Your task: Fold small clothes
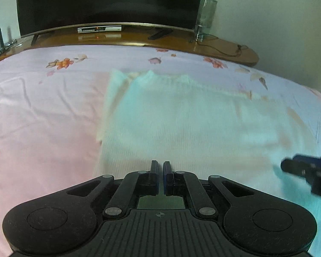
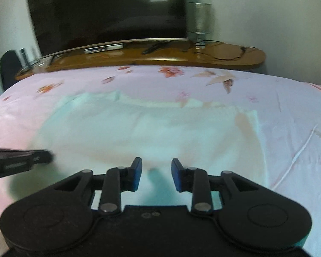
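A pale mint ribbed garment (image 1: pixel 182 117) lies spread flat on the pink floral bedsheet (image 1: pixel 42 111), its left edge folded in a narrow strip. My left gripper (image 1: pixel 160 165) hovers over the garment's near edge with its fingers drawn together; I see no cloth pinched between them. In the right wrist view the same garment (image 2: pixel 139 132) fills the middle. My right gripper (image 2: pixel 156 167) stands open above its near edge, with only the cloth below showing through the gap. Each gripper appears in the other's view: the right gripper (image 1: pixel 306 171) at the right, the left gripper (image 2: pixel 42 157) at the left.
Beyond the bed runs a wooden shelf (image 1: pixel 139 38) with a large dark television (image 1: pixel 109 2), a silver set-top box (image 1: pixel 99 29), a remote (image 1: pixel 158 34), a tall glass lamp (image 1: pixel 206 15) and a cable (image 1: pixel 224 50). A dark chair back (image 2: pixel 9 70) stands at the far left.
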`<state>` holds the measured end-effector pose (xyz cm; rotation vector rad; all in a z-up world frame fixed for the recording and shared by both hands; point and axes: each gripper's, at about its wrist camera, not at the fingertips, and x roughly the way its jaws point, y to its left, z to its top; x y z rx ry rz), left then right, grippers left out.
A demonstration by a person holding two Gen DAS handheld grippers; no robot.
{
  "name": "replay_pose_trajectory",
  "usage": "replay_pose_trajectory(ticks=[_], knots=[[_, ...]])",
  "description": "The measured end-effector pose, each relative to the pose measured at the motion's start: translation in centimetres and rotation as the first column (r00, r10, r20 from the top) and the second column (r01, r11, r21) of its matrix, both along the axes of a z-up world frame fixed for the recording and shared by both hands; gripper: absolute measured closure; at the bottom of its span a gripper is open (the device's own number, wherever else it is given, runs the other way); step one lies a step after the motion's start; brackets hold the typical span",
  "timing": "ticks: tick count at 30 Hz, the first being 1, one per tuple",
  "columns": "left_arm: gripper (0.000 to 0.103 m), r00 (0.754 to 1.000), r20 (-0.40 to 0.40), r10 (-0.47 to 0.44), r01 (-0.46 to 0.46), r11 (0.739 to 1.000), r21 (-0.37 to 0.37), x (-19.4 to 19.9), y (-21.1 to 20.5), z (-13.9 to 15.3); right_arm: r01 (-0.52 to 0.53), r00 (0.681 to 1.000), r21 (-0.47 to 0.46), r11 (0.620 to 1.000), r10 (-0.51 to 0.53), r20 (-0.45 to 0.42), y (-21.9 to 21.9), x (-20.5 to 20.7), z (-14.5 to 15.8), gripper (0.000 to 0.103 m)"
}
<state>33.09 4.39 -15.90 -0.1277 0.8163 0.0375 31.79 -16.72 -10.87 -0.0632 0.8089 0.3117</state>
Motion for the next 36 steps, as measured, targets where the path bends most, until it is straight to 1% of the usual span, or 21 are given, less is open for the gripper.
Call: replay_pose_trajectory(ticks=[2,4,5,6,9,11,13,15,16,19,22,27,32,34,36], knots=[[0.099,1.0,0.003,-0.002,0.002,1.0,0.015,-0.8,-0.2,0.0,-0.004,1.0,0.0,1.0,0.004,-0.026,0.1,-1.2,-0.6,0.073],[0.099,1.0,0.001,-0.008,0.008,0.999,0.037,-1.4,-0.4,0.0,0.013,0.999,-0.036,0.999,-0.015,-0.052,-0.1,-2.1,-1.7,0.072],[0.099,1.0,-0.003,-0.009,0.009,0.999,0.043,-1.7,-0.4,0.0,0.031,0.997,-0.037,0.999,-0.033,-0.064,-0.5,-2.3,-2.2,0.072],[0.099,1.0,-0.007,-0.009,0.01,0.999,0.043,-2.0,-0.4,0.0,0.047,0.997,-0.013,0.999,-0.048,-0.058,-1.1,-2.6,-2.3,0.072],[0.099,1.0,-0.022,-0.009,0.01,0.998,0.055,-2.7,-0.3,0.3,0.089,0.994,-0.016,0.996,-0.09,-0.06,-1.8,-3.3,-1.6,0.072],[0.099,0.999,-0.032,-0.006,0.008,0.998,0.061,-3.2,-0.4,0.5,0.11,0.993,0.001,0.994,-0.11,-0.049,-2.2,-4.2,-0.9,0.07],[0.099,0.999,-0.038,-0.002,0.005,0.998,0.067,-3.8,-0.5,0.6,0.125,0.992,-0.019,0.992,-0.126,-0.033,-2.6,-5.2,-0.7,0.066],[0.099,0.999,-0.046,-0.005,0.008,0.997,0.071,-4.4,-0.5,0.7,0.148,0.987,-0.051,0.988,-0.151,-0.063,-3.2,-5.6,-1.5,0.065],[0.099,0.999,-0.048,-0.004,0.008,0.997,0.073,-4.6,-0.5,0.7,0.164,0.983,-0.052,0.985,-0.168,-0.08,-3.6,-5.6,-1.8,0.065],[0.099,0.999,-0.054,-0.007,0.011,0.997,0.075,-5.3,-0.3,0.9,0.188,0.979,-0.024,0.982,-0.189,-0.08,-4.3,-6.2,-1.2,0.064],[0.099,0.998,-0.067,0.001,0.003,0.998,0.067,-6.0,-0.2,1.2,0.185,0.981,-0.016,0.983,-0.185,-0.061,-4.1,-6.7,-0.5,0.062],[0.099,0.996,-0.087,0.036,-0.035,0.999,0.016,-6.9,0.6,1.5,0.161,0.986,0.008,0.987,-0.161,-0.05,-3.7,-7.8,0.2,0.06],[0.098,0.995,-0.081,0.051,-0.047,0.998,0.05,-7.3,0.3,1.4,0.153,0.987,0.021,0.988,-0.152,-0.041,-3.2,-8.0,0.7,0.059],[0.098,0.996,-0.063,0.056,-0.054,0.998,0.045,-7.7,0.1,1.7,0.161,0.987,0.031,0.987,-0.16,-0.026,-3.1,-8.0,1.1,0.059],[0.098,0.999,-0.026,0.032,-0.031,0.999,0.024,-8.1,-0.4,2.1,0.158,0.987,0.041,0.987,-0.157,-0.022,-3.0,-8.0,1.2,0.058]])
